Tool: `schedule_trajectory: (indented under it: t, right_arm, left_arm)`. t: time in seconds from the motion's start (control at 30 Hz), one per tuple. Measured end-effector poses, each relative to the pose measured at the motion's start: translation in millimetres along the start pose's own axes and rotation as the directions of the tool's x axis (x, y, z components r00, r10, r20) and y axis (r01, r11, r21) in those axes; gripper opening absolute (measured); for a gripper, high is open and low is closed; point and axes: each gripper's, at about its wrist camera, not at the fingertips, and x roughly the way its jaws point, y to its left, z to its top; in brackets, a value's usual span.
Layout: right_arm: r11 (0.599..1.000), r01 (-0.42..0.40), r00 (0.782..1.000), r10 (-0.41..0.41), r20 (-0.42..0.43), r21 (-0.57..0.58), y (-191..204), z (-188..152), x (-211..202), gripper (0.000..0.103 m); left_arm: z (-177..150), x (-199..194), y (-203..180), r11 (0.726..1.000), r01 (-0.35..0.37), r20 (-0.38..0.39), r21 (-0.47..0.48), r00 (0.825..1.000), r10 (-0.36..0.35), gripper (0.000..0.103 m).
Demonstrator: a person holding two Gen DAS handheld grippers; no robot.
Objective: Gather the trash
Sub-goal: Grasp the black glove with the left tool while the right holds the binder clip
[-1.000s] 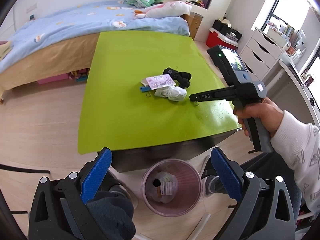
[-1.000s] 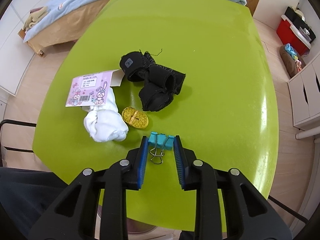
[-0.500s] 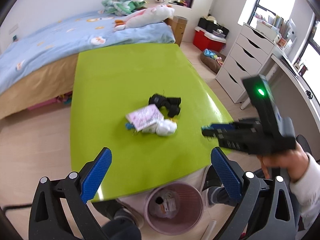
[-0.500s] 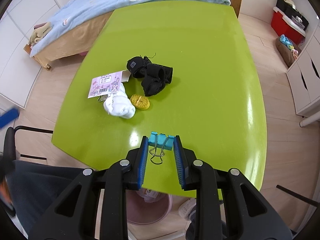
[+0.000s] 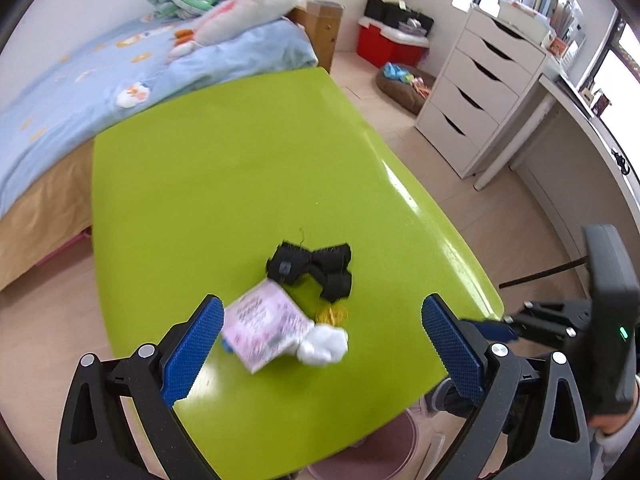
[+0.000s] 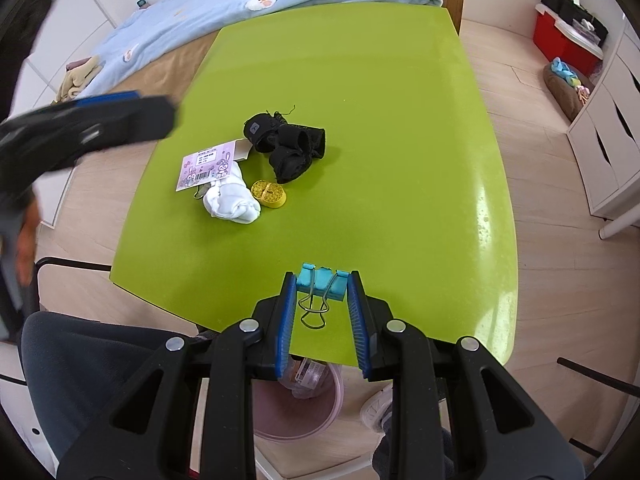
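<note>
A bed with blue bedding [image 5: 100, 80] stands beyond the green table [image 5: 240, 168]. A white drawer unit [image 5: 480, 96] and a red storage box [image 5: 390, 44] occupy the right side.

both wrist views look steeply down, sharing the green table [image 5: 240, 184].

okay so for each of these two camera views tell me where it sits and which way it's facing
Left wrist: rides the open left tool, angled down over the green table toward the bed; the right tool shows at right.
Right wrist: rides the right tool, pointing down at the near table edge, clamping a clip; the left tool blurs past at left.
Shared: black cloth, pink card, white wad, bin.
</note>
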Motion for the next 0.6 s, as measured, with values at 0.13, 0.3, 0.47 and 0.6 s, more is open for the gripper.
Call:
schedule_trajectory:
  t: [0.13, 0.3, 0.47, 0.6]
  right_arm:
    - [1.0, 0.002, 1.0, -0.002, 0.001, 0.006, -3, 1, -2, 0.026]
    - [1.0, 0.006, 1.0, -0.006, 0.0, 0.014, -6, 1, -2, 0.026]
    - [1.0, 0.011, 1.0, -0.011, -0.005, 0.017, -8, 1, 0, 0.026]
    - [1.0, 0.014, 1.0, -0.014, -0.008, 0.023, -10, 1, 0, 0.026]
  left_arm:
    - [17, 27, 0, 1.0, 0.009, -0.058, 0.01, 0.998, -0.008, 0.095]
    - [27, 63, 5, 1.0, 0.018, -0.141, 0.002, 0.99, -0.018, 0.095]
    - [28, 97, 5, 1.0, -0.007, -0.219, 0.007, 0.976, 0.008, 0.095]
    - [26, 115, 2, 0.999, -0.033, -0.25, 0.024, 0.967, 0.038, 0.095]
